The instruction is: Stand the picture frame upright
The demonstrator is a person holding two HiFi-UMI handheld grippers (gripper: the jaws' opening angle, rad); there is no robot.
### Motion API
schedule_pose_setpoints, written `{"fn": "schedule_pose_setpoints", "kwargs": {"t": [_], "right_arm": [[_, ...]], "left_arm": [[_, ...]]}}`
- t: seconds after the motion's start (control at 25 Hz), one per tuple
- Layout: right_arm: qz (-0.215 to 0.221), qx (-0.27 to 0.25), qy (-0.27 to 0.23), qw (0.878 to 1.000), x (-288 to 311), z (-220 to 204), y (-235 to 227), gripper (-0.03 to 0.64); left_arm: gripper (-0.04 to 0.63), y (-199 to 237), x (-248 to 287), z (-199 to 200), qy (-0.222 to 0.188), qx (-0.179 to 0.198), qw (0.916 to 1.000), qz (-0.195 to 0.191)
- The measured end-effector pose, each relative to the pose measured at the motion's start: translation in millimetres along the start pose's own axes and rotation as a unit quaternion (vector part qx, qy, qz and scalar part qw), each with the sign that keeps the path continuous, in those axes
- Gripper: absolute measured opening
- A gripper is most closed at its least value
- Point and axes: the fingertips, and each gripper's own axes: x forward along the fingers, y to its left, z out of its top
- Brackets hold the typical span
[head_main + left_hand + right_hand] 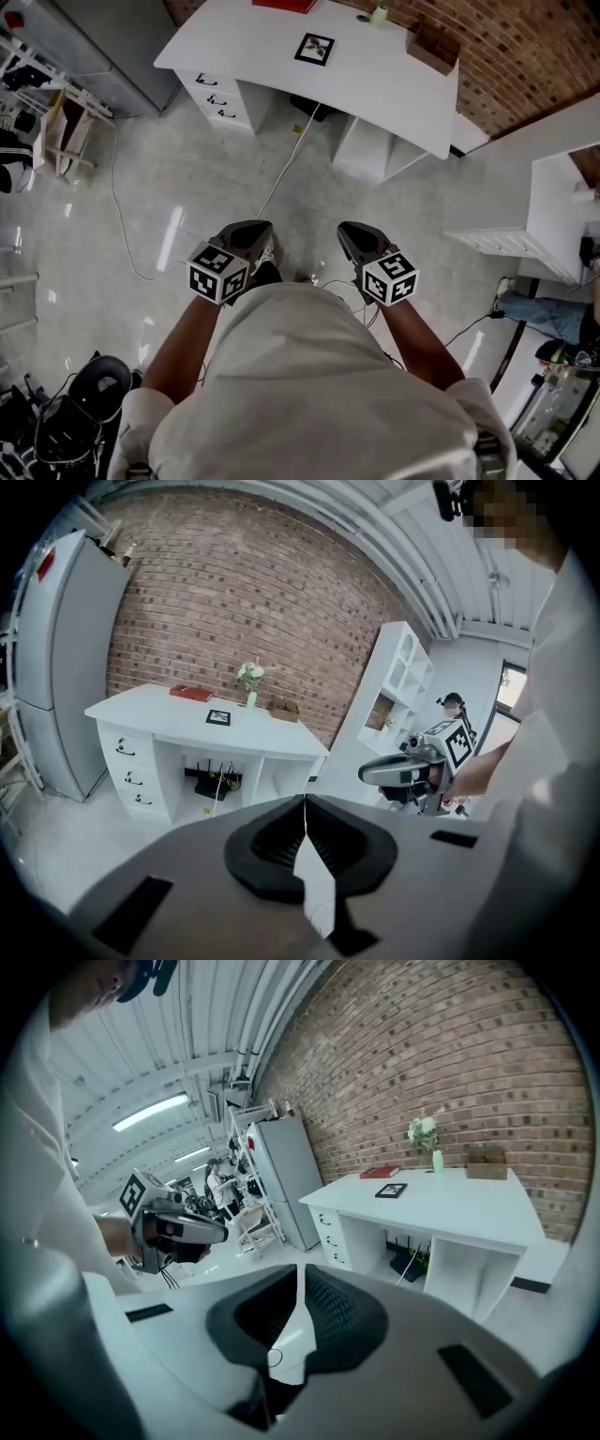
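The picture frame (pixel 315 49) is small and black and lies flat on the white desk (pixel 394 89), well ahead of me. It also shows in the left gripper view as the frame (pixel 218 717) and in the right gripper view as the frame (pixel 391 1191). My left gripper (pixel 248 229) and right gripper (pixel 354 232) hang side by side over the floor in front of my body, far short of the desk. Both are shut with nothing held: the left gripper (pixel 305 799) and the right gripper (pixel 300 1267) each have jaws meeting at a thin seam.
On the desk are a red book (pixel 286 5), a vase of flowers (pixel 249 682) and a brown box (pixel 431 47). A cable (pixel 281 178) trails across the glossy floor. A grey fridge (pixel 56 667) stands left of the desk, a white shelf unit (pixel 553 206) at the right.
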Motion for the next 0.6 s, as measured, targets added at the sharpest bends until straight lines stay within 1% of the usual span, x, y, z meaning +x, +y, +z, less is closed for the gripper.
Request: {"fn": "schedule_pose_setpoints", "kwargs": {"t": [0.12,0.2,0.4,0.6], "right_arm": [[-0.023,0.001,-0.003,1.000,25,23,-13,0.042],[-0.040,0.000,-0.009,0.999,41,40,-22,0.063],[-0.071,0.003,-0.015,0.997,80,70,-37,0.075],[-0.092,0.005,-0.009,0.996,121,90,-45,0.080]], "left_arm": [[0.038,30,10,22,0.001,0.009,0.9999,-0.015],[0.044,51,16,36,0.003,0.016,0.9996,-0.022],[0.066,103,26,67,0.002,0.022,0.9991,-0.036],[0.075,151,33,82,0.010,0.021,0.9985,-0.049]]}}
